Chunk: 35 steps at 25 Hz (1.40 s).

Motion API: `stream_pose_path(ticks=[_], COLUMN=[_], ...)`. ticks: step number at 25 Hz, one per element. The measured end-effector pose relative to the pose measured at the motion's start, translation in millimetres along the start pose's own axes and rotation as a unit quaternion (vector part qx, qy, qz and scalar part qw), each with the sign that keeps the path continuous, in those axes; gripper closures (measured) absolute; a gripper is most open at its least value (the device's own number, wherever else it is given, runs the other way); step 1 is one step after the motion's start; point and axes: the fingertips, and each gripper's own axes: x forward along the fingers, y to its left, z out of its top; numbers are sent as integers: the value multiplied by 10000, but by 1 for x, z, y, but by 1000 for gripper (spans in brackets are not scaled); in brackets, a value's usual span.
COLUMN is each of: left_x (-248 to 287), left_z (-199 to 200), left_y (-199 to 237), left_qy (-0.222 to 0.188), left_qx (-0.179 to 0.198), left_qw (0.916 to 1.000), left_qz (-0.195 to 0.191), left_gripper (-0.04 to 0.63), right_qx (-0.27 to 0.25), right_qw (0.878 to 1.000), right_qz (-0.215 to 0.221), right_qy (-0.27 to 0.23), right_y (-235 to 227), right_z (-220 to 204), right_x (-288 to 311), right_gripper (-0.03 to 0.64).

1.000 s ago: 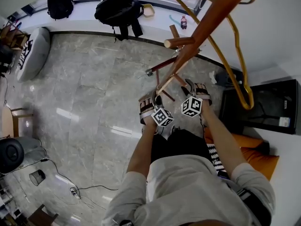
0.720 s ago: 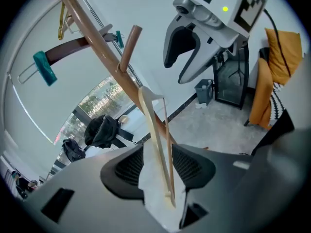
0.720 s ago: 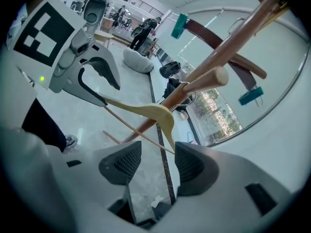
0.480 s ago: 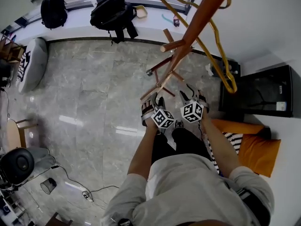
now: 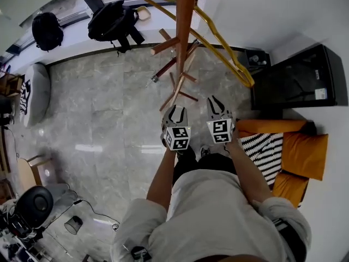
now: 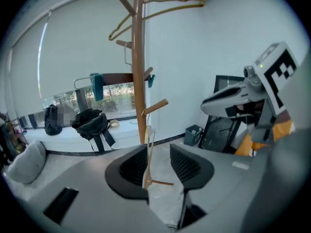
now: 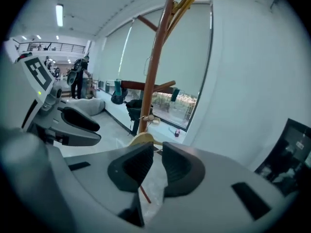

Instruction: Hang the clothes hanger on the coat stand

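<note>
The yellow clothes hanger [image 5: 221,37] hangs from the top of the brown wooden coat stand [image 5: 185,21], its hook over the pole's upper pegs; it also shows in the left gripper view [image 6: 160,8]. No gripper touches it. My left gripper [image 5: 175,113] and right gripper [image 5: 217,105] are held side by side in front of the stand's lower part. The left gripper [image 6: 158,152] is open and empty, its jaws having just been closing slightly. The right gripper [image 7: 156,152] has just been closing to a narrow gap, with nothing between its jaws.
Two black backpacks [image 5: 112,21] [image 5: 46,30] lie on the window ledge behind the stand. A black cabinet [image 5: 297,75] stands at the right, with orange cushions [image 5: 308,146] below it. A grey beanbag [image 5: 32,91] lies at the left on the marble floor [image 5: 109,119].
Both grippers have come up and back from the stand's lower pegs and rolled level. The right jaws have narrowed. The hanger stays on the stand.
</note>
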Motion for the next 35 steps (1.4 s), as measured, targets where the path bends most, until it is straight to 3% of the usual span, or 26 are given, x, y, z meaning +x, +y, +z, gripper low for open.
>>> stream_pose_path(ticks=[6, 14, 22, 27, 35], left_x=[-28, -80, -156, -191, -238], left_z=[26, 64, 112, 136, 165], left_y=[-20, -52, -93, -100, -100], left_qy=[-442, -1029, -1707, -1874, -2198], left_qx=[-380, -436, -364, -288, -231], left_qw=[9979, 9931, 9821, 9775, 9733], left_qz=[274, 348, 712, 926, 618], left_gripper=[583, 586, 588, 586, 588], right_qx=[342, 785, 650, 624, 459], right_qw=[9986, 9920, 9794, 9759, 9690], right_qz=[96, 267, 180, 101, -23], right_qy=[-381, -950, -1903, -2088, -2426], right_y=[-8, -25, -50, -55, -44], right_z=[7, 31, 77, 96, 141], right_x=[-35, -97, -188, -223, -262], right_gripper=[604, 612, 612, 612, 612])
